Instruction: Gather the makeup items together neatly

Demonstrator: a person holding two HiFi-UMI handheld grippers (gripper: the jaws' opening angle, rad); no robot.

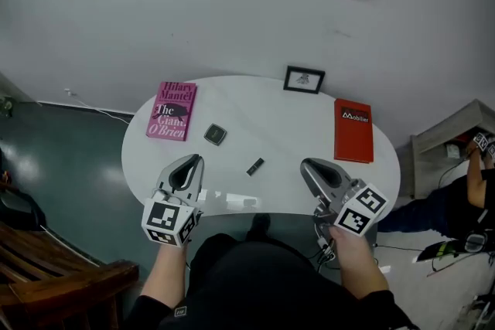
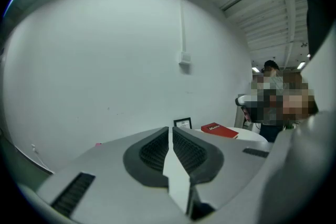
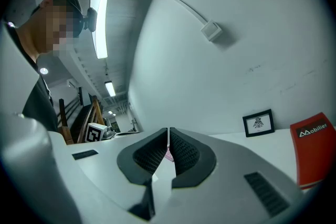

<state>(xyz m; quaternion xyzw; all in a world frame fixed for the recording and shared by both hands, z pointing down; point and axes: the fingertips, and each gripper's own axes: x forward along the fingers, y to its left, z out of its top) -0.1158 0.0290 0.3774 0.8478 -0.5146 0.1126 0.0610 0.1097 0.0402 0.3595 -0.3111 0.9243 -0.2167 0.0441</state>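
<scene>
My left claw (image 1: 193, 161) and my right claw (image 1: 308, 165) are low over the near edge of the table (image 1: 294, 116). Both are pressed shut with nothing in them. A red book (image 1: 353, 130) lies on the right side. The small dark tube (image 1: 255, 166) is left of the red book, and the square compact (image 1: 215, 134) is further left of it.

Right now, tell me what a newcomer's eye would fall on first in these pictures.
The pink book at the round white table's far left and the red book at its right stand out first. Next come the left gripper and right gripper at the near edge, each with its jaws shut and empty. Between the books lie a small compact and a dark stick.
</scene>
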